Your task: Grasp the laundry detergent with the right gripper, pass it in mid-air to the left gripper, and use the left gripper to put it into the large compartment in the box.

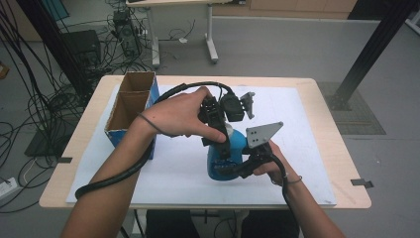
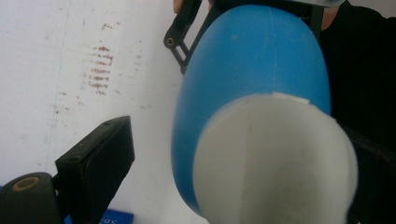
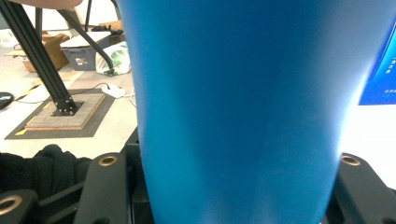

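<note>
Near the worktop's front edge, our right claw [image 1: 237, 168] clamps the blue bottle's [image 1: 225, 156] stiff, smooth body; our left claw [image 1: 218, 130] gapes around its white cap [image 2: 275, 163] (likely slippery, best gripped low).

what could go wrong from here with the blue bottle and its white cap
The right gripper alone clamps the smooth blue bottle, so a twist from above might spin it in the jaws. The left gripper has its jaws open around the white cap; closing off-centre could make it slip off. The bottle sits tilted near the cardboard box, so a jerk might knock it.
</note>
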`<state>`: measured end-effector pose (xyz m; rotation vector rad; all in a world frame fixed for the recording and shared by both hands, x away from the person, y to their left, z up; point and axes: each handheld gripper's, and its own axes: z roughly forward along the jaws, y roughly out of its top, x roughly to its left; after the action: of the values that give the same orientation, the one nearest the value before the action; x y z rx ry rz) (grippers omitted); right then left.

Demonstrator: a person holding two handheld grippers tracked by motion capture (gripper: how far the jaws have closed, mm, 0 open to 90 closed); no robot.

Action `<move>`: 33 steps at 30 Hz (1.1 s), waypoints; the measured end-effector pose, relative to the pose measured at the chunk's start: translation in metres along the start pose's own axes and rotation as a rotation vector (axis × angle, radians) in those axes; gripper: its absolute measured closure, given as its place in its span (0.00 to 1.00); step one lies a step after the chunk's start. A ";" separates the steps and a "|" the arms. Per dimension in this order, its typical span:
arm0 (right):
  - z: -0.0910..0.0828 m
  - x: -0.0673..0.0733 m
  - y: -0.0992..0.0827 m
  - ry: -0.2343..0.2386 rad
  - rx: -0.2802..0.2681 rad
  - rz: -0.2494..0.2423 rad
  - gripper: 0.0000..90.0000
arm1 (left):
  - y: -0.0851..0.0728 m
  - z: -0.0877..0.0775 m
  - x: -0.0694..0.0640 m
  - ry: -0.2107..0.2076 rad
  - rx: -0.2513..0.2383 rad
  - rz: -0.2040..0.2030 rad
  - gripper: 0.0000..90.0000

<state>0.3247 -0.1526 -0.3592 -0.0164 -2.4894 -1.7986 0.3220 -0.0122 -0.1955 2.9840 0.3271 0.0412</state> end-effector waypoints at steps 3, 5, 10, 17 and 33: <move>0.000 0.000 0.000 0.000 0.002 0.001 0.46 | 0.000 0.000 0.000 -0.001 -0.002 0.001 0.10; 0.000 0.000 0.000 0.002 0.001 0.001 0.46 | 0.000 0.000 0.000 -0.002 -0.002 0.003 0.10; 0.001 0.000 0.000 0.002 0.001 0.002 0.46 | 0.000 -0.001 0.000 0.001 -0.002 0.000 0.10; 0.000 0.000 0.000 -0.003 0.002 0.001 0.46 | 0.000 -0.001 0.000 -0.003 -0.004 -0.006 0.10; 0.000 0.001 0.000 -0.004 0.004 -0.001 0.46 | 0.000 -0.001 0.000 0.001 -0.002 0.004 0.10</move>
<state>0.3240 -0.1524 -0.3591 -0.0181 -2.4958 -1.7959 0.3215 -0.0120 -0.1949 2.9829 0.3212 0.0429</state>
